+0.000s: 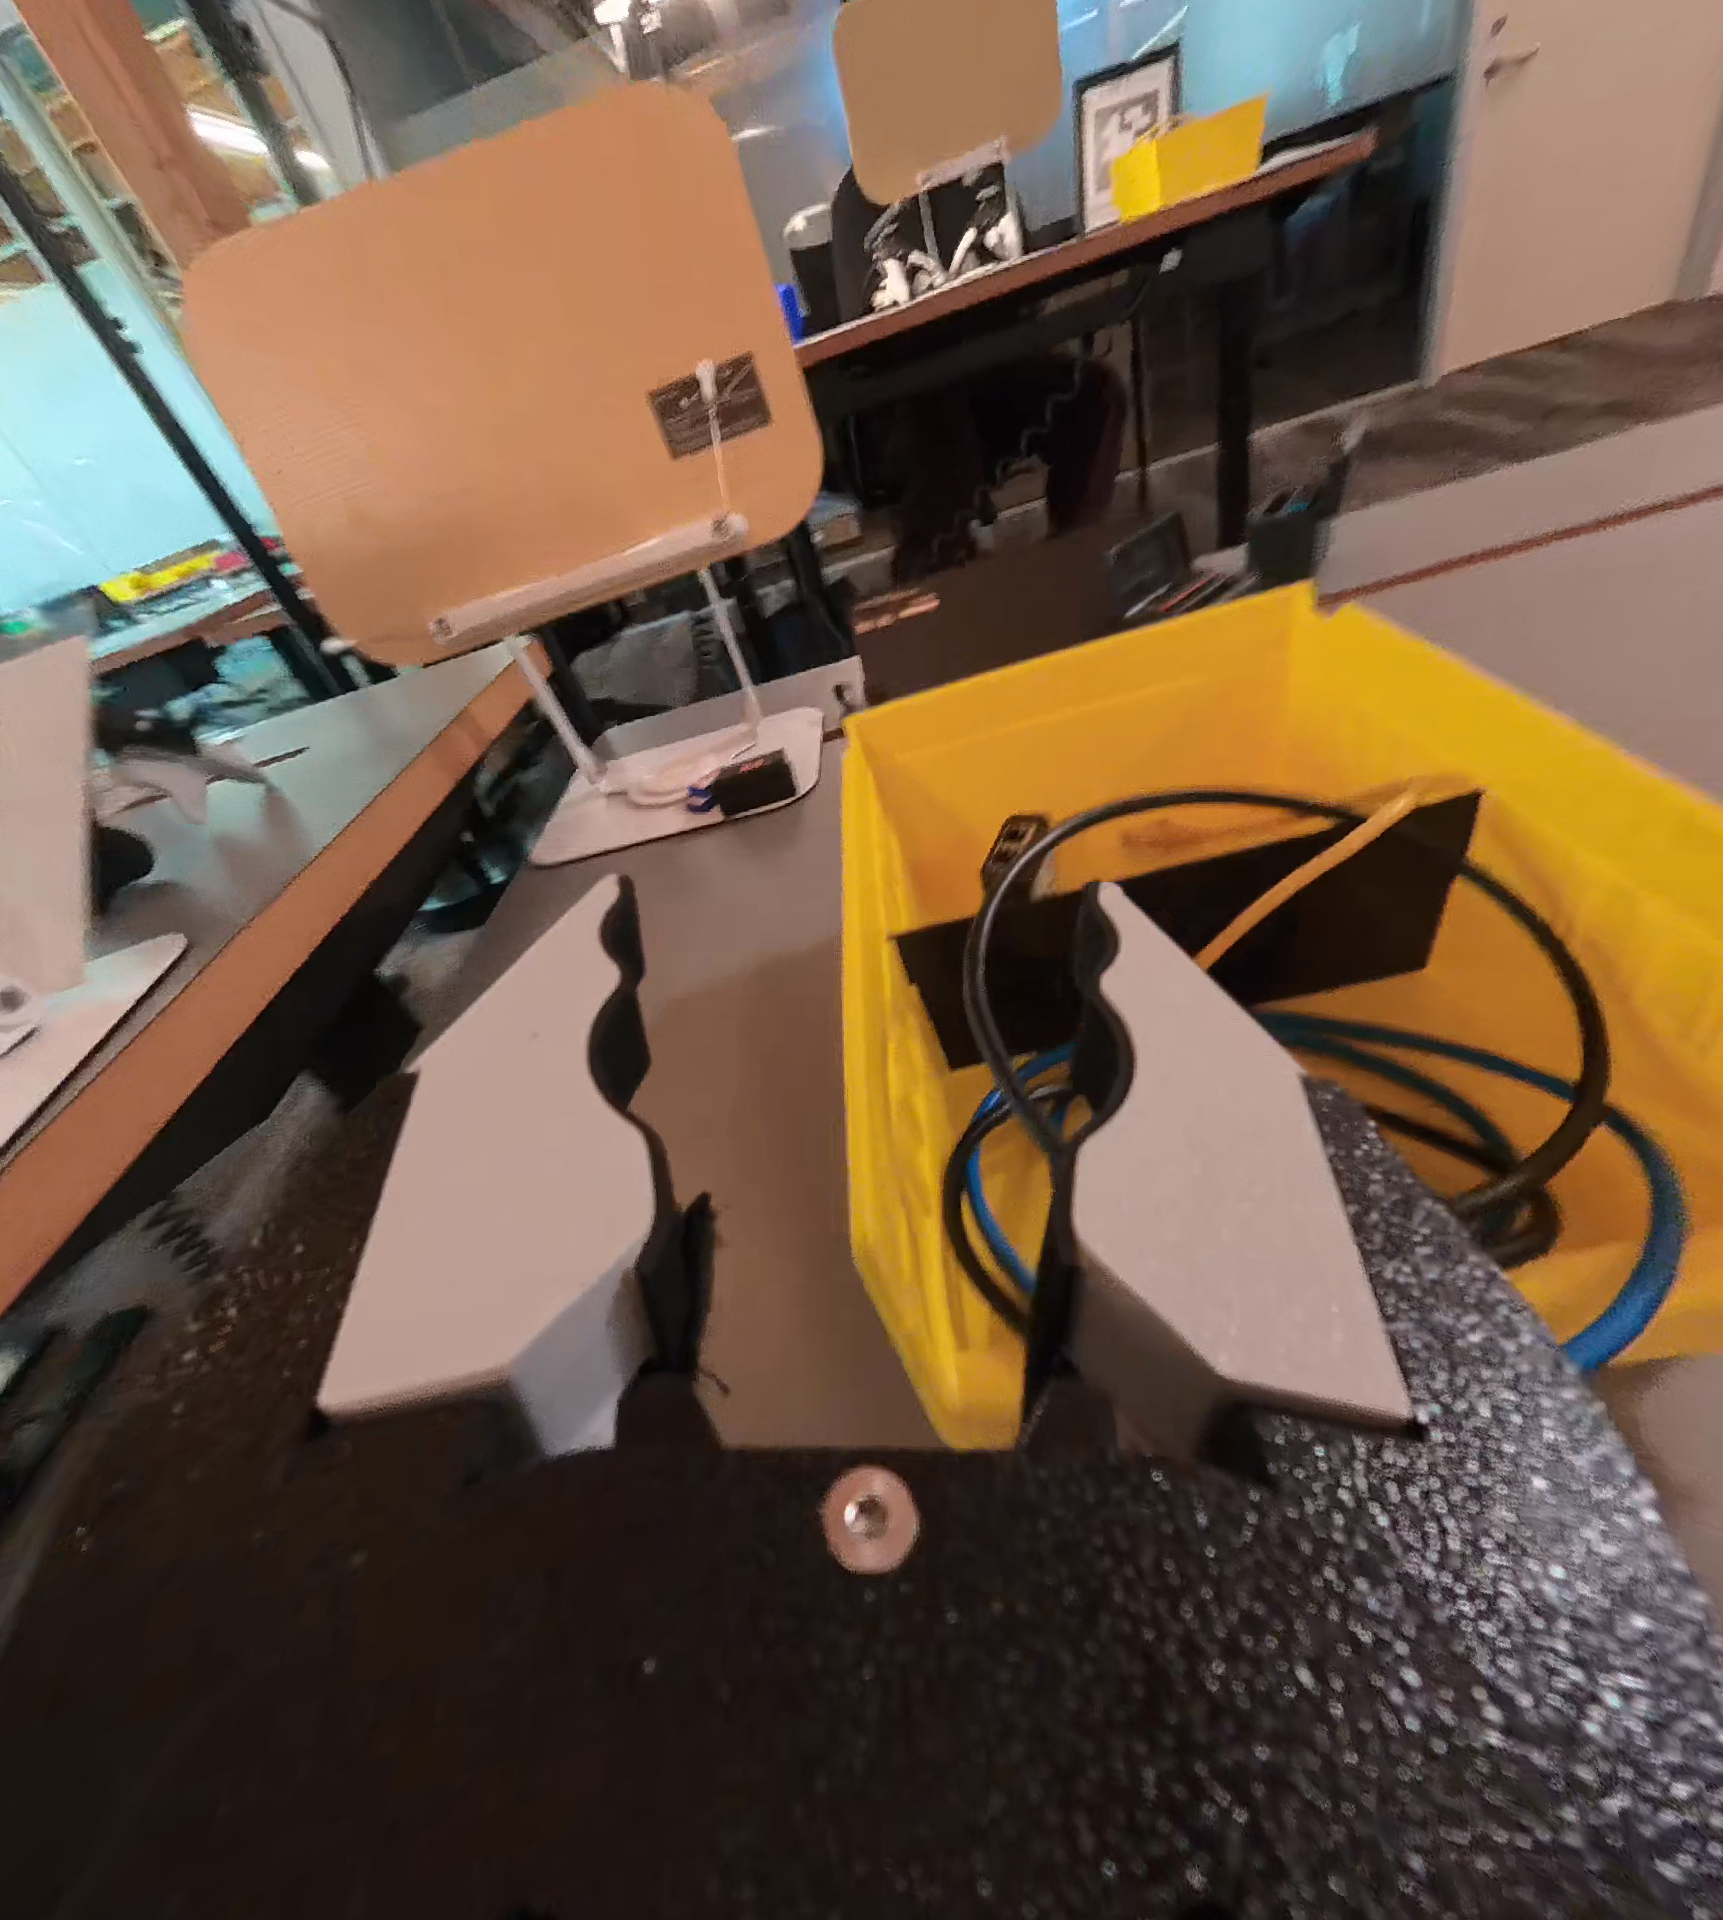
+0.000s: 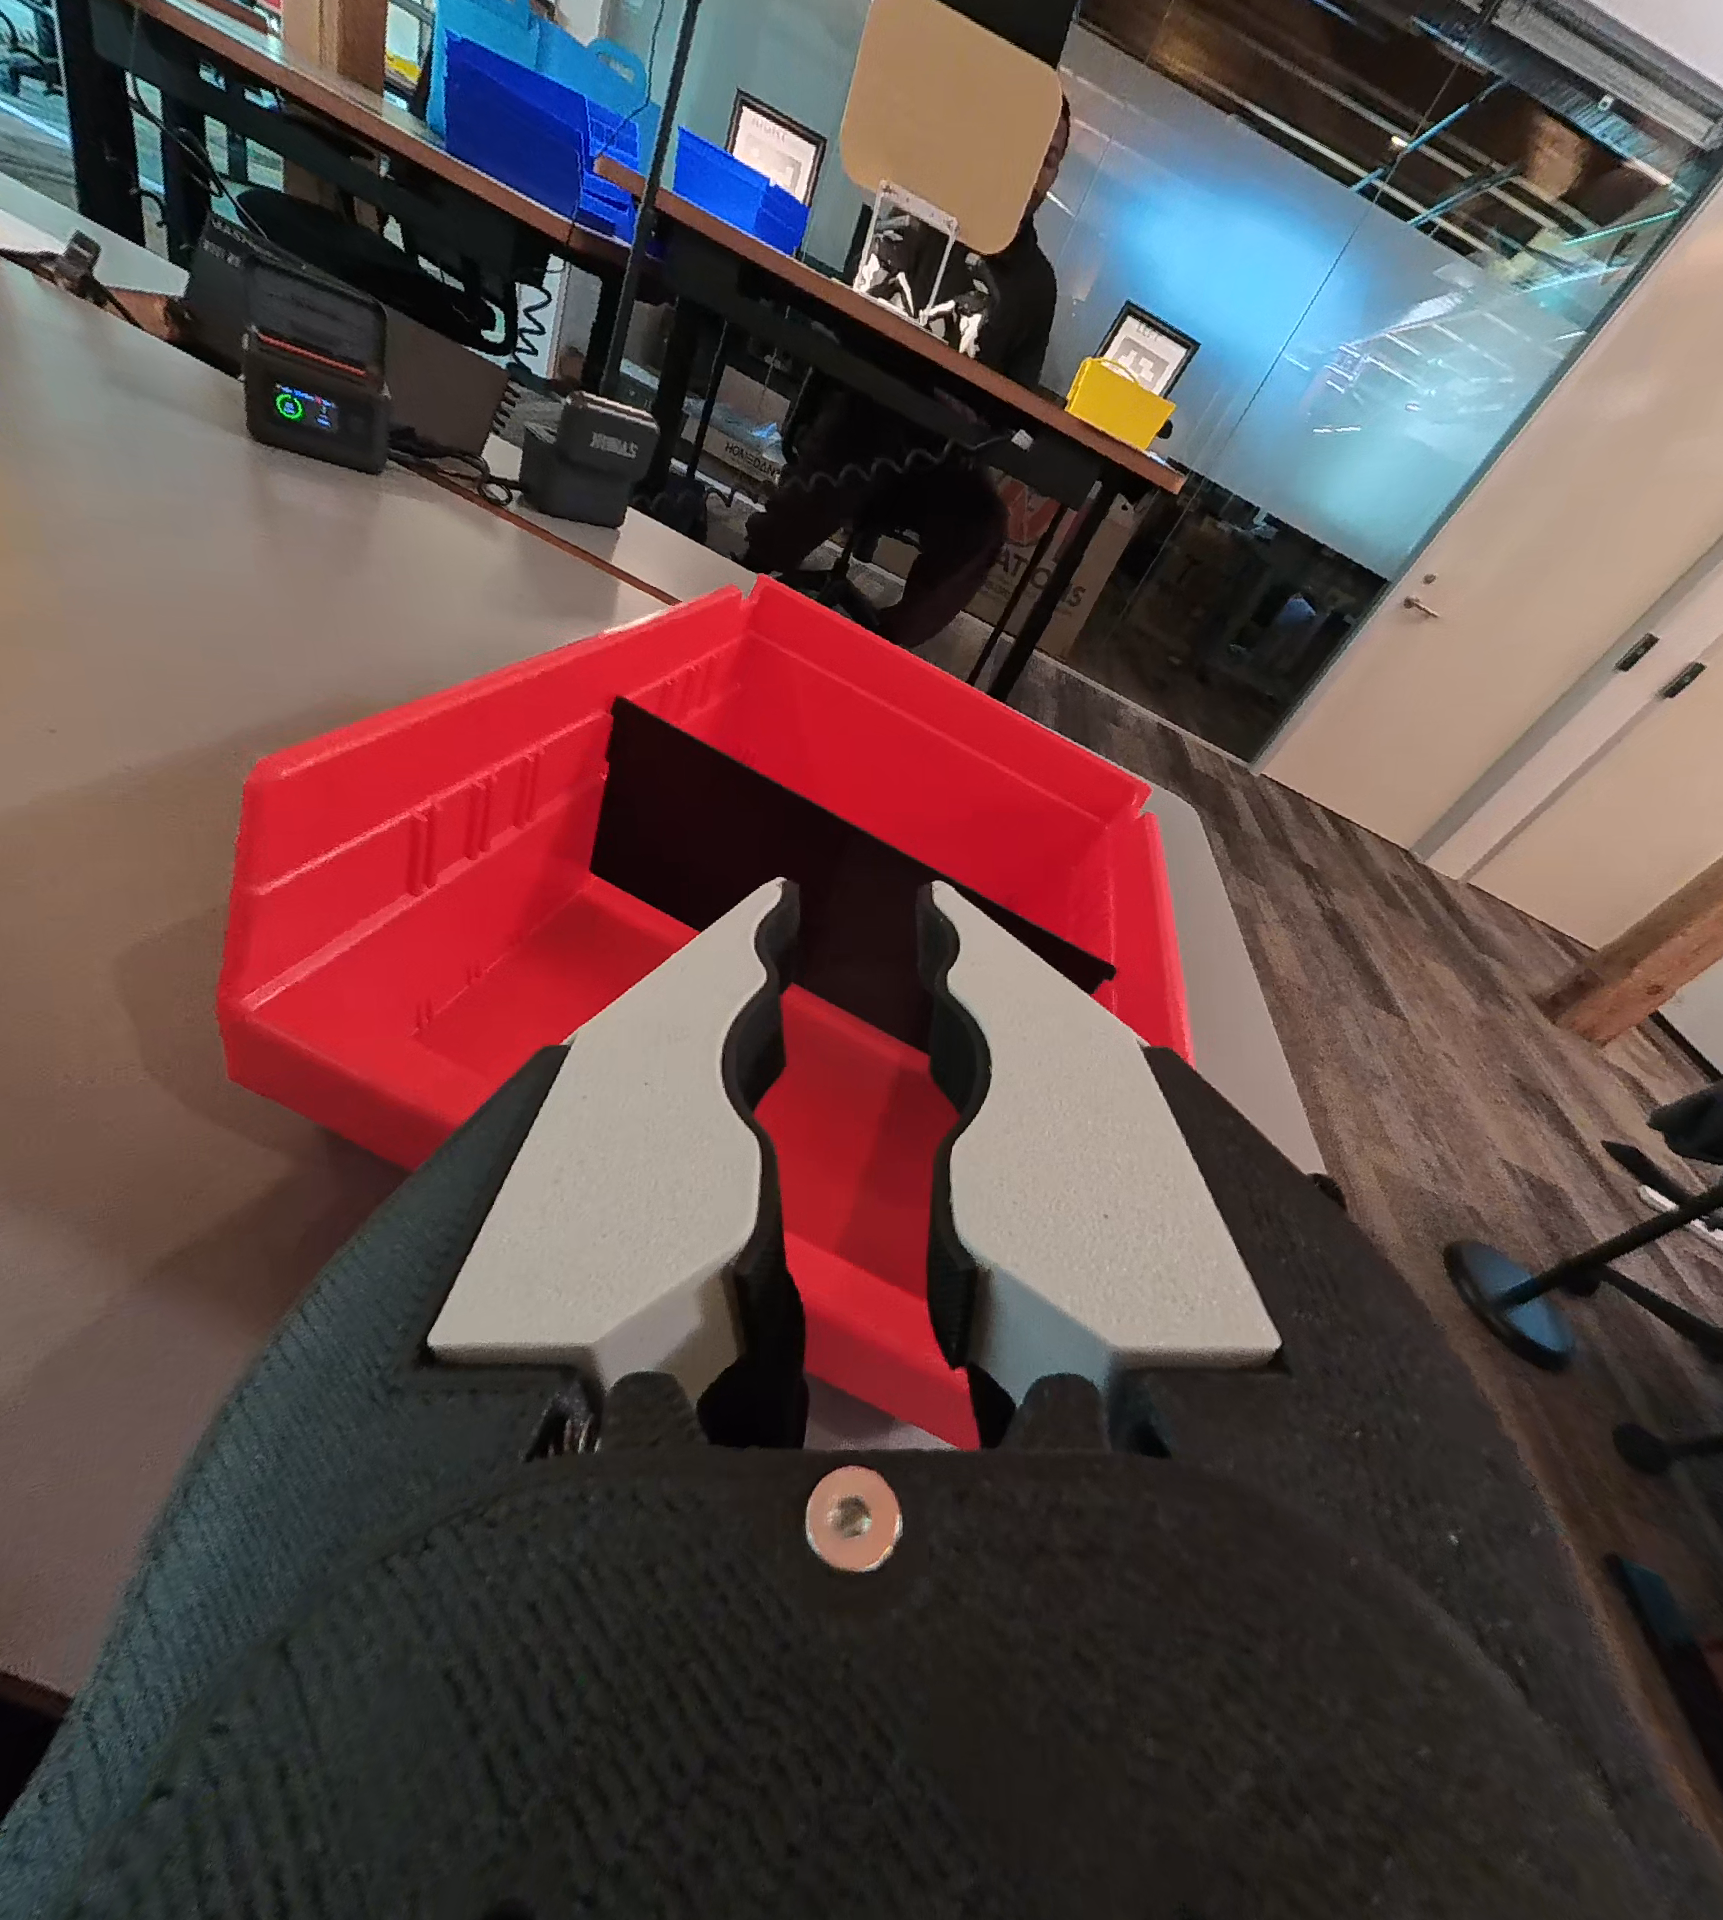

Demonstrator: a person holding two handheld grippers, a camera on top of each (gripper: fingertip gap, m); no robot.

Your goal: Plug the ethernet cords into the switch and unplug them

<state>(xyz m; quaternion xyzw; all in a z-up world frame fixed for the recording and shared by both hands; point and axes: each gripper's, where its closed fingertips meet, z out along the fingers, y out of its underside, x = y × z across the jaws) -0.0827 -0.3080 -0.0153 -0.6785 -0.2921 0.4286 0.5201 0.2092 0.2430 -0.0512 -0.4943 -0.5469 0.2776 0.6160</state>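
In the left wrist view a yellow bin (image 1: 1615,935) on the grey table holds coiled cords: a black one (image 1: 1574,997), a blue one (image 1: 1657,1216) and a thin orange-yellow one (image 1: 1304,883). A small black device with a port (image 1: 1015,842), possibly the switch, stands at the bin's near-left by a black divider (image 1: 1356,914). My left gripper (image 1: 862,894) is open and empty, hovering at the bin's left wall, its right finger over the bin. In the right wrist view my right gripper (image 2: 857,899) is open and empty, above a red bin (image 2: 400,914) with a black divider (image 2: 691,821).
A white stand base with a small black part (image 1: 691,790) sits behind the yellow bin. A second table (image 1: 213,935) lies to the left across a gap. Two black power units (image 2: 317,384) sit at the table's far side. The table edge and the floor (image 2: 1408,987) lie right of the red bin. Left tips to right tips: about 65 cm.
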